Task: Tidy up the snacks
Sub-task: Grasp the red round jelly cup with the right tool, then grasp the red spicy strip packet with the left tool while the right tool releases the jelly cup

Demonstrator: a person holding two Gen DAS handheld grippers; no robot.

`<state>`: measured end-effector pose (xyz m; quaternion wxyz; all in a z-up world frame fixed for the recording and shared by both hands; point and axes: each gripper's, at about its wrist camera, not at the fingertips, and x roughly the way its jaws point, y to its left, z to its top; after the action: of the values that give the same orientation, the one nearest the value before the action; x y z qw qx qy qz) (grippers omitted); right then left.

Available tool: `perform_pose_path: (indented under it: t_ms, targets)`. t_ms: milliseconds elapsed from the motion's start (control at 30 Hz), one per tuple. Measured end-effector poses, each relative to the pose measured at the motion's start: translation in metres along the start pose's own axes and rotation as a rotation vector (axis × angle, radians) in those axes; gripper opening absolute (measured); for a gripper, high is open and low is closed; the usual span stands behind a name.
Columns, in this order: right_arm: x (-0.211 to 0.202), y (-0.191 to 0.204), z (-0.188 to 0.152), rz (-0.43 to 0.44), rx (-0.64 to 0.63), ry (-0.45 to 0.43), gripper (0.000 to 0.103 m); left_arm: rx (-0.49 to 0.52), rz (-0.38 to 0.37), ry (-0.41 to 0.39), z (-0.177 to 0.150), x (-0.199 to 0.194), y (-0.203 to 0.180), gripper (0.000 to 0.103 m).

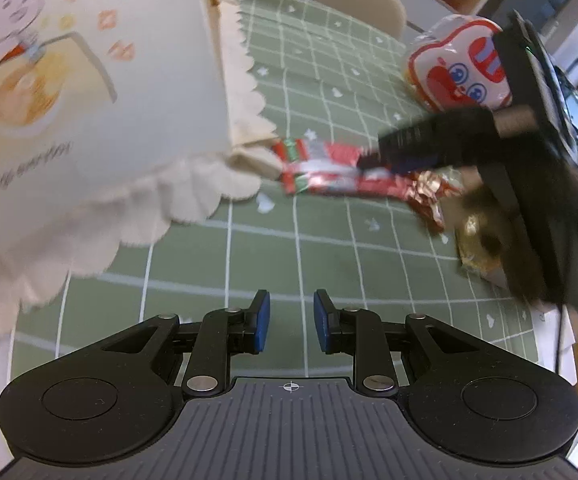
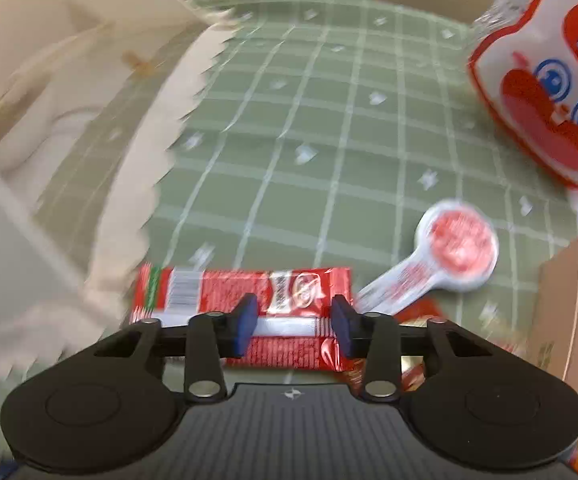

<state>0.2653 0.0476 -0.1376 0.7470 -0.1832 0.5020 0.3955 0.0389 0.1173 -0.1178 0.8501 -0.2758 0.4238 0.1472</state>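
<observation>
Right tongs straddle my red wafer bar beside the basket, barely parted, grip unclear; left tongs hang empty, angled down.

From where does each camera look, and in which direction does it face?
Left wrist: on the left gripper, facing down at the green tablecloth; its fingers show empty, and the right gripper reaches in.
Right wrist: on the right gripper, facing down at the red wafer bar; its fingers straddle the bar.
Shared: bar, cream basket, red-and-white bag.
</observation>
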Motion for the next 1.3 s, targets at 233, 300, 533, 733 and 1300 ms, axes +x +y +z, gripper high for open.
perform_pose_path:
  t_ms: [233, 300, 533, 733, 1300]
  targets:
    - [-0.039, -0.012, -0.019, -0.013, -0.045, -0.066, 0.036, 0.060, -0.083, -0.044, 0.031, 0.011, -0.008, 0.027]
    - [-0.049, -0.032, -0.009, -0.078, 0.008, -0.114, 0.049, 0.092, -0.115, -0.073, 0.046, 0.018, -0.013, 0.027]
    - [-0.025, -0.107, 0.038, -0.108, 0.260, -0.071, 0.066, 0.179, -0.143, -0.120, 0.114, 0.084, -0.036, 0.027]
    - [0.025, -0.116, 0.053, -0.135, 0.292, -0.027, 0.070, 0.219, -0.110, -0.054, 0.134, 0.122, -0.032, 0.027]
    - [-0.089, -0.032, -0.106, -0.069, 0.045, -0.134, 0.061, 0.355, -0.110, 0.055, 0.055, 0.063, -0.049, 0.027]
